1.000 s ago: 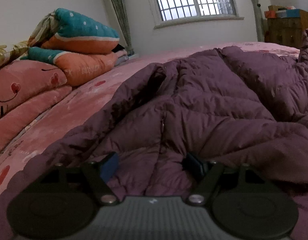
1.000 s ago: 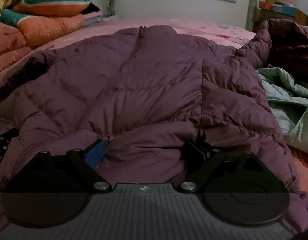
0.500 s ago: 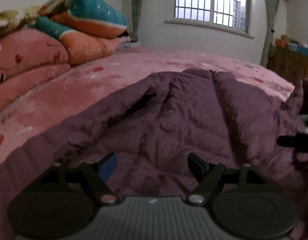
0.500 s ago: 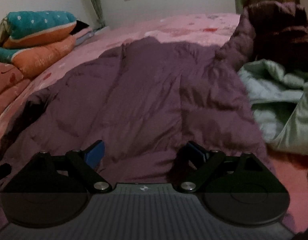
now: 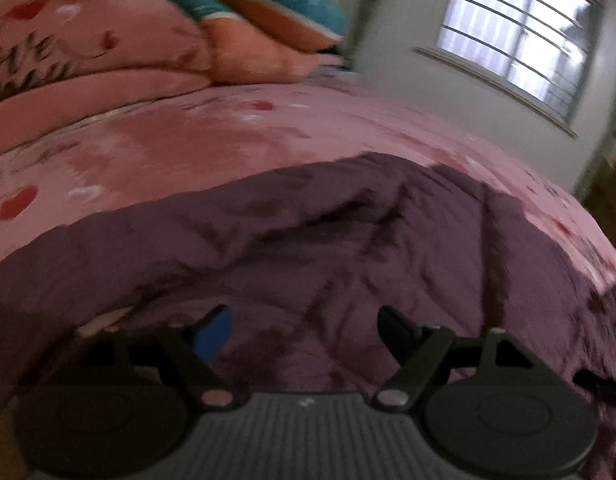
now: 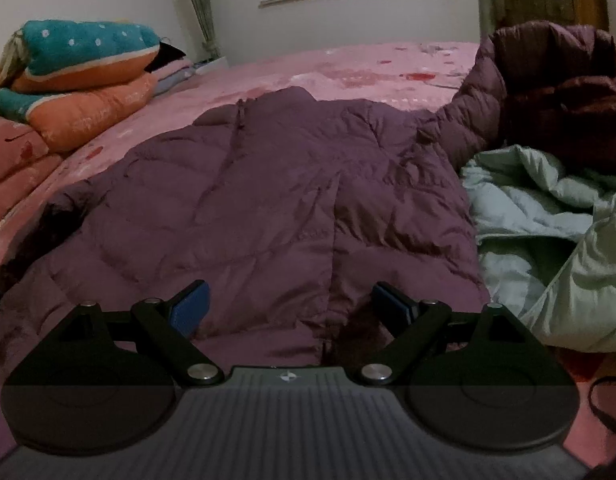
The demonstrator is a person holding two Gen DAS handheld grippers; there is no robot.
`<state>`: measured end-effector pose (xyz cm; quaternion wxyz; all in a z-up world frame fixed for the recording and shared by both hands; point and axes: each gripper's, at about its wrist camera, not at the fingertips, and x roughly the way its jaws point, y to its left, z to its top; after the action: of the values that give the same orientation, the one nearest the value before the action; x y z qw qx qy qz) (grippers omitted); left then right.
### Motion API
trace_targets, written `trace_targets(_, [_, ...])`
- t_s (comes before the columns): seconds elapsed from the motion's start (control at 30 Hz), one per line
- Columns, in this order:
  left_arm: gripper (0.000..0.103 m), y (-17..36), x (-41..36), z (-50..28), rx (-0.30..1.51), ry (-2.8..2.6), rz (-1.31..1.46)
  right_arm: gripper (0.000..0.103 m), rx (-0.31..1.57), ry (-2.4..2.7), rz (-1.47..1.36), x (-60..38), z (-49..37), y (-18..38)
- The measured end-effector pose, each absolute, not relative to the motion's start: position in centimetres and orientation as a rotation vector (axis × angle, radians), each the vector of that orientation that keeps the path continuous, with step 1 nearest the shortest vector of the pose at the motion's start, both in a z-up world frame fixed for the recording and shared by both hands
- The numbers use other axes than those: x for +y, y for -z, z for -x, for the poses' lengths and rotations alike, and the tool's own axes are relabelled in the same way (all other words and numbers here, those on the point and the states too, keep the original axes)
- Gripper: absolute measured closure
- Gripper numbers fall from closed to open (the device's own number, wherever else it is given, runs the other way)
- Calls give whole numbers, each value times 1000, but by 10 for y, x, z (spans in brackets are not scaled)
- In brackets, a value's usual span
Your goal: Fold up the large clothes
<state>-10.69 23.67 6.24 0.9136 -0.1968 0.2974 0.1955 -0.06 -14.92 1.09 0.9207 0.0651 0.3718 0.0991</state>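
Left wrist view, blurred and tilted: to the far left of the left tool lies a stack of pink bedding, with orange and teal pillows behind it. Ahead of the tool the pink bed stretches to the wall, and the purple padded jacket lies spread flat across it, directly under and in front of the fingers. The jaws stand wide apart and have hold of nothing; the jacket's fabric shows between them, but the pads do not press on it. Up to the right sits a barred window.

Right wrist view: far left of the right tool the same pillows are piled at the edge of the bed. Straight ahead the jacket lies laid out, its collar at the far end and its zip line running toward the tool. This tool's jaws are also spread wide, gripping nothing, with the jacket's near hem below them. To the right, touching the jacket's edge, lies a crumpled pale green garment, and beyond that a dark maroon coat is heaped. A wooden cabinet stands by the wall.
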Motion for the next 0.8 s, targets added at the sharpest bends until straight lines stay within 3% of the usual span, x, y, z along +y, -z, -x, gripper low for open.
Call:
trace_targets(0.5, [23,-64,351,173,439,-689,965,0,810,-222,-110,-138,3,1])
trace_targets(0.8, [22,-35,373,180,415,-608,1201,0,820,-225,-58,-126,6,9])
